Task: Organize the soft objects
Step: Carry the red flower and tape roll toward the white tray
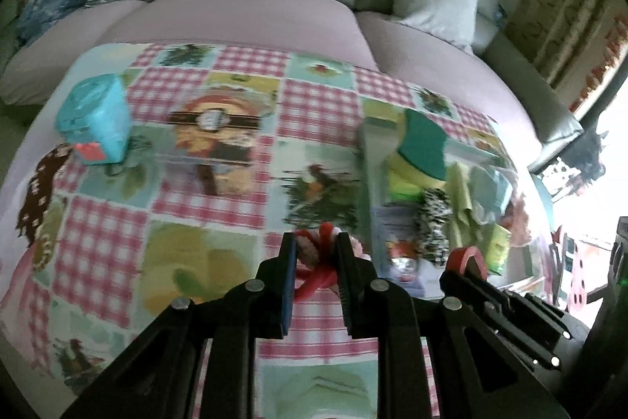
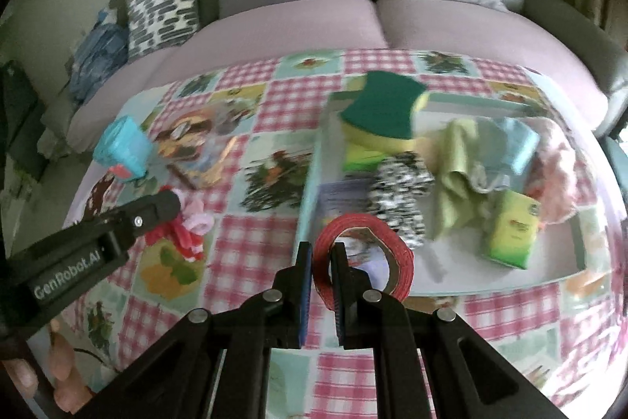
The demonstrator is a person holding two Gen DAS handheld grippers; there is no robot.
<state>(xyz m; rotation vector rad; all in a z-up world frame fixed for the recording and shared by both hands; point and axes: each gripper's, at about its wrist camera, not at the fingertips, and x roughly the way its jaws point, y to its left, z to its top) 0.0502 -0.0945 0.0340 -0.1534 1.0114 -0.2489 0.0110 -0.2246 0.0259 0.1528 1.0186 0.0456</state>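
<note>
The fuzzy red and pink scrunchie bundle sits pinched between the nearly closed fingers of the left gripper, just above the checked patchwork tablecloth beside the pale blue tray. The right gripper is clamped on the rim of a red tape roll at the tray's near edge. I'd carry the bundle right, clear of the wall, and release over a bare patch near the black-and-white scrunchie.

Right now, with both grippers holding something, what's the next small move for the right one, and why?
Probably carry the red tape roll a little forward and release it in the tray. The right gripper is shut on the roll's rim, just at the tray's near edge, where the sponge and cloths already lie. The left gripper holds the red and pink fuzzy item outside the tray, so it could follow.
</note>
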